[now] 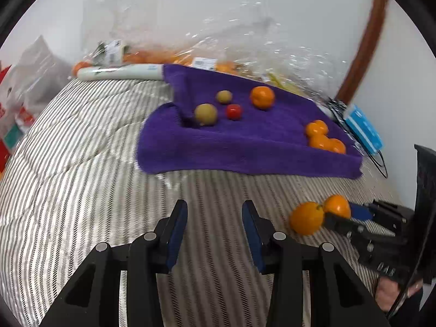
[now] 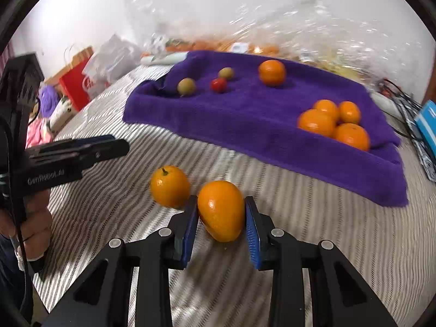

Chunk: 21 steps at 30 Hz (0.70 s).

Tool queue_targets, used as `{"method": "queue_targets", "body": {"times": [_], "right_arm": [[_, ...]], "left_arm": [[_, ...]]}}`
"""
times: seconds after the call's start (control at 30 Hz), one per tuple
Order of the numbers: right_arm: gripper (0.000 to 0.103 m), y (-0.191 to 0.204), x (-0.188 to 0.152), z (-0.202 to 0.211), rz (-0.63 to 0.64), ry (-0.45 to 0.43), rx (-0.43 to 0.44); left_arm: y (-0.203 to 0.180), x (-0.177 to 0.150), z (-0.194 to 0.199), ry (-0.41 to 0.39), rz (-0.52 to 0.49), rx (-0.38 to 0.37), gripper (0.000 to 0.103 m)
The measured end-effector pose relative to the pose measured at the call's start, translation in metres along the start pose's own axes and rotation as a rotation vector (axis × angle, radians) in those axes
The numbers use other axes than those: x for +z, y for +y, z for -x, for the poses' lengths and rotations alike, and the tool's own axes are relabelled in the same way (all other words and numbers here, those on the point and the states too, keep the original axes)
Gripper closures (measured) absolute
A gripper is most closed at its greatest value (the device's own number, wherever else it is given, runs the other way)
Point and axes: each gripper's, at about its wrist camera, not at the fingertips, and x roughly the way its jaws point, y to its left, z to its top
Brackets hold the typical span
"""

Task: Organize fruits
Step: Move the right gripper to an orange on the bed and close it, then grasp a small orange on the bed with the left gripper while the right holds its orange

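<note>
We look along two hand-held grippers over a striped bedspread (image 1: 81, 163), where a wide bare band runs between our fingers and the near edge of a purple towel (image 2: 245, 125). The towel's left edge is rucked into a fold, and its far edge ends under crinkled clear plastic (image 1: 245, 41) against the wall. At its right corner sits a cluster of oranges (image 2: 335, 122); a single orange (image 2: 272, 72), a red fruit (image 2: 218, 84) and two greenish fruits (image 2: 186, 86) lie well apart from it further back.

Only the right wrist view shows a red bag (image 2: 76, 81) off the bed's left side and our hand (image 2: 30, 223) on the left tool. Only the left wrist view shows a white tube (image 1: 120, 72) at the towel's far corner.

The right gripper (image 2: 221, 212) pinches an orange (image 2: 221, 209) between its blue pads (image 2: 190, 231), low over the bedspread. A second orange (image 2: 169, 185) lies just beside it, touching the left finger. The left gripper (image 1: 215, 226) hangs above bare stripes, its jaws apart a little and holding nothing.
</note>
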Motion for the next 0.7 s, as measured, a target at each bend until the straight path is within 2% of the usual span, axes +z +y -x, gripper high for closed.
{"method": "queue_targets", "body": {"times": [0.27, 0.43, 0.57, 0.6, 0.63, 0.7], "right_arm": [[0.07, -0.063, -0.018, 0.034, -0.08, -0.055, -0.146], [0.07, -0.093, -0.025, 0.038, -0.133, -0.072, -0.233], [0.07, -0.104, -0.026, 0.039, -0.171, -0.082, -0.202], [0.07, -0.106, -0.026, 0.039, -0.176, -0.084, -0.201], [0.07, -0.107, -0.025, 0.039, -0.179, -0.085, -0.2], [0.07, -0.108, -0.023, 0.038, -0.181, -0.089, -0.193]], "left_arm": [[-0.043, -0.006, 0.018, -0.041, -0.118, -0.156, 0.063], [-0.079, -0.012, -0.003, 0.034, -0.185, -0.121, 0.063], [-0.086, -0.012, -0.021, 0.088, -0.185, -0.062, 0.063], [-0.086, -0.011, -0.023, 0.093, -0.177, -0.059, 0.065], [-0.087, -0.01, -0.025, 0.095, -0.178, -0.052, 0.073], [-0.09, -0.008, -0.028, 0.095, -0.195, -0.04, 0.073]]}}
